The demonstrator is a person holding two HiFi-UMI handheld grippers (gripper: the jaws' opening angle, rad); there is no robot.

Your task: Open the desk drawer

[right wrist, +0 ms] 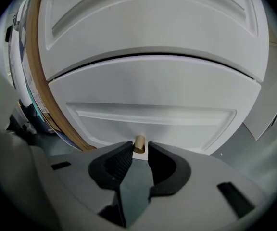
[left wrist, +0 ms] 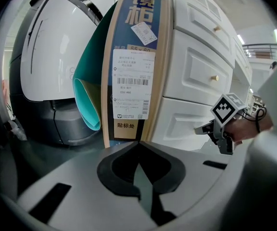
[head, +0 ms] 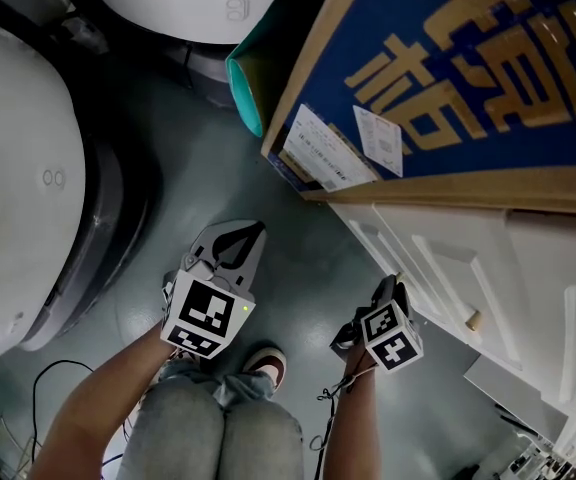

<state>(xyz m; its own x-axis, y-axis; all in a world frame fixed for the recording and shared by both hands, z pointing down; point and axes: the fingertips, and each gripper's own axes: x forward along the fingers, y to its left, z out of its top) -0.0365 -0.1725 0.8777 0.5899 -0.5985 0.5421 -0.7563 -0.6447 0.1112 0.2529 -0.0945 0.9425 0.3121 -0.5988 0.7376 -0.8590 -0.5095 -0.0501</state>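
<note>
Facing the white desk (head: 438,258), the person has open floor (head: 308,258) between the two grippers. A big box (head: 468,68) leans against the desk, its edge just left of the bottom drawer (right wrist: 153,90) in the right gripper view. On the right gripper (right wrist: 139,153) the jaws stand a little apart (narrow gap), and the drawer's knob (right wrist: 139,143) sits right between the tips, not visibly squeezed. Over the floor, the left gripper (left wrist: 138,146) has its jaws together, holding nothing.
</note>
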